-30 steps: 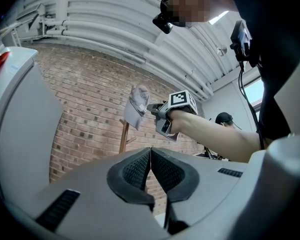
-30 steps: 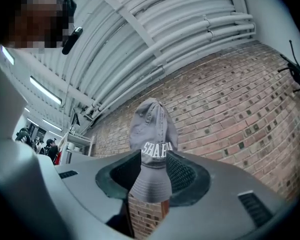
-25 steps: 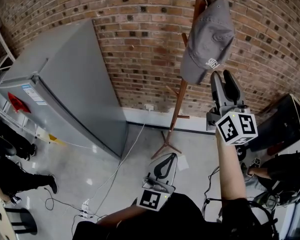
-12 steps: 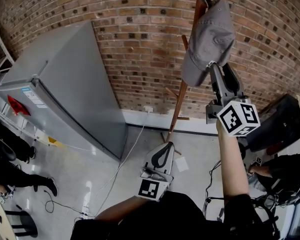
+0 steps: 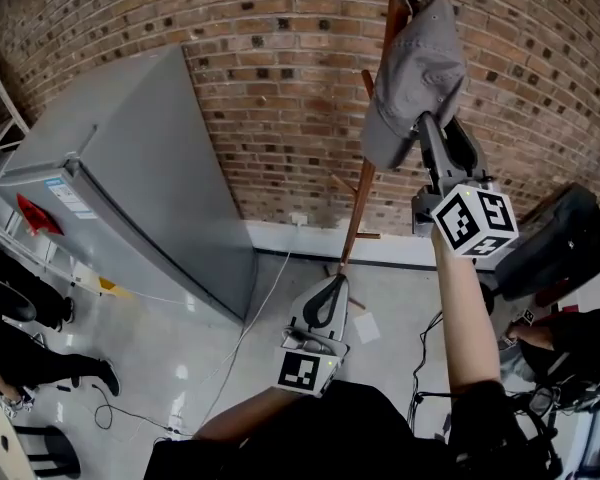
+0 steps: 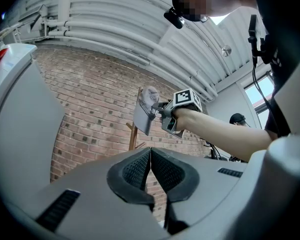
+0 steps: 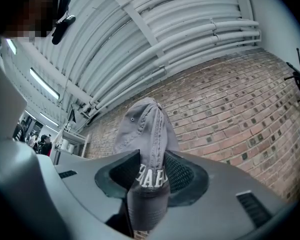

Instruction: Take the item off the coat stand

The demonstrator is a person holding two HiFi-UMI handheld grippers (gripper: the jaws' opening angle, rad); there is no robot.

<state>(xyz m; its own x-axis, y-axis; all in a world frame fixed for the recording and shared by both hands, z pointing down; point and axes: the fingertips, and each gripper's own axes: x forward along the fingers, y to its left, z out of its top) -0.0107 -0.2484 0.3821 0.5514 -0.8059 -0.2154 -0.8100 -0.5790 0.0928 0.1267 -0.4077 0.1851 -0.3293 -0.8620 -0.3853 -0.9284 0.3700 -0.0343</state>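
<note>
A grey cap point(image 5: 415, 68) hangs on the top of a wooden coat stand point(image 5: 365, 188) in front of the brick wall. My right gripper point(image 5: 442, 126) is raised to it, and its jaws are closed on the cap's lower front. In the right gripper view, the cap point(image 7: 147, 134) with its white lettering fills the gap between the pads of that gripper point(image 7: 151, 171). My left gripper point(image 5: 332, 288) is held low near the stand's foot and is shut with nothing in it. The left gripper view shows its pads meeting point(image 6: 151, 154), with the cap point(image 6: 146, 109) and stand point(image 6: 132, 136) far ahead.
A tall grey cabinet point(image 5: 130, 168) stands to the left against the brick wall point(image 5: 270, 58). A white cable point(image 5: 250, 318) runs across the floor. People stand at the far left point(image 5: 20, 338). A black object point(image 5: 560, 248) sits at the right.
My right gripper has risen from below the cap and its jaws have come together on the cap's front. The left gripper has barely shifted.
</note>
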